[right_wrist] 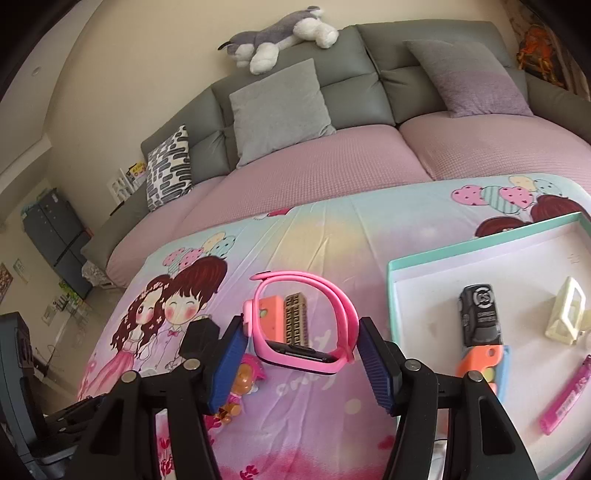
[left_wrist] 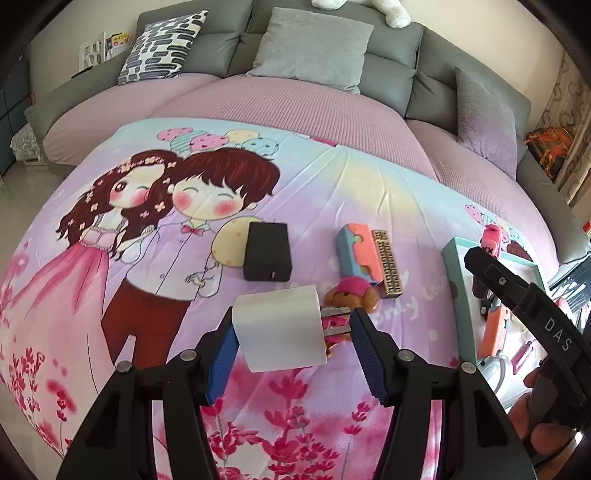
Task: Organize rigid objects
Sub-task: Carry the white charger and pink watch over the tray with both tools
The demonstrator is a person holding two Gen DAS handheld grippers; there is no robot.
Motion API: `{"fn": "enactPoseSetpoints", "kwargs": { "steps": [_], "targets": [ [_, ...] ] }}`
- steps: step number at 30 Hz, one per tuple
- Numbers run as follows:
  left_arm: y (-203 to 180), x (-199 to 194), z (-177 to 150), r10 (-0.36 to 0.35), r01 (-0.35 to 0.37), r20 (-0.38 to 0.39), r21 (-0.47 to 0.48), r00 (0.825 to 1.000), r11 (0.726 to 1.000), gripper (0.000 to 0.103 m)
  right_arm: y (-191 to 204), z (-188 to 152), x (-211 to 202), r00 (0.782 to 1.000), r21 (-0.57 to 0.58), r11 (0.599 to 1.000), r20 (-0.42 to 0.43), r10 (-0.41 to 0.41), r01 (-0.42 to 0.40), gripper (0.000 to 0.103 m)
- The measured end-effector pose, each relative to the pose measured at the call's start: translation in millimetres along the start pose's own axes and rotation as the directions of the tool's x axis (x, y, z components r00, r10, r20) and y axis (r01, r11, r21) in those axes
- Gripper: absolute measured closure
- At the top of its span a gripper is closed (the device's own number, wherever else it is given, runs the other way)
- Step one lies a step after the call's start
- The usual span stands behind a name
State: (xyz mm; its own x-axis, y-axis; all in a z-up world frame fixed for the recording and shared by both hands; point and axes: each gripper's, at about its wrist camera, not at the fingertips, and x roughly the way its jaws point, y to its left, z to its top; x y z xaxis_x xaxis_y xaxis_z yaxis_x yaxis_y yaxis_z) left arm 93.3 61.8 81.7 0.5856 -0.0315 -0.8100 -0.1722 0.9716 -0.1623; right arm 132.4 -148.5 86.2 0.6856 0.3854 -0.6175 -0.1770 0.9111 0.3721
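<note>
Cartoon-printed sheet (left_wrist: 332,192) covers the work surface in front of a grey sofa (left_wrist: 391,48) with cushions and a plush dog (right_wrist: 280,33); a teal-rimmed tray (right_wrist: 391,295) sits at its right. The left gripper (left_wrist: 291,328), angled down above the sheet, clamps a white charger (left_wrist: 277,328) from pad to prongs. The right gripper (right_wrist: 301,345) holds a pink watch (right_wrist: 306,317) beside the tray.

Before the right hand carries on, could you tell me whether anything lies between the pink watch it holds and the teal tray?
Nothing visible does. The pink watch sits in the right gripper, and the teal tray lies just beside it, with only bare printed sheet between.
</note>
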Motion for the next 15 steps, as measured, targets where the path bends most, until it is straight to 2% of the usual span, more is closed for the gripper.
{"fn": "enactPoseSetpoints", "kwargs": {
  "steps": [3,6,9,15],
  "targets": [
    [-24,-7,12,-0.019,0.017,0.027,0.052,0.999,0.998,0.042,-18,8,-17,0.997,0.022,0.998,0.045,-0.06,0.059,0.04],
    [-54,-12,23,-0.058,0.051,0.051,0.116,0.997,0.992,0.042,-37,14,-32,0.986,0.036,0.989,0.083,-0.147,0.145,0.04],
    [-85,-13,29,-0.102,0.091,0.054,0.18,0.993,0.979,0.042,-58,19,-45,0.973,0.072,0.978,0.106,-0.204,0.197,0.04],
    [-143,-4,31,-0.133,0.118,0.032,0.296,0.991,0.948,0.042,-98,22,-64,0.942,0.142,0.943,0.11,-0.318,0.302,0.04]
  ]
}}
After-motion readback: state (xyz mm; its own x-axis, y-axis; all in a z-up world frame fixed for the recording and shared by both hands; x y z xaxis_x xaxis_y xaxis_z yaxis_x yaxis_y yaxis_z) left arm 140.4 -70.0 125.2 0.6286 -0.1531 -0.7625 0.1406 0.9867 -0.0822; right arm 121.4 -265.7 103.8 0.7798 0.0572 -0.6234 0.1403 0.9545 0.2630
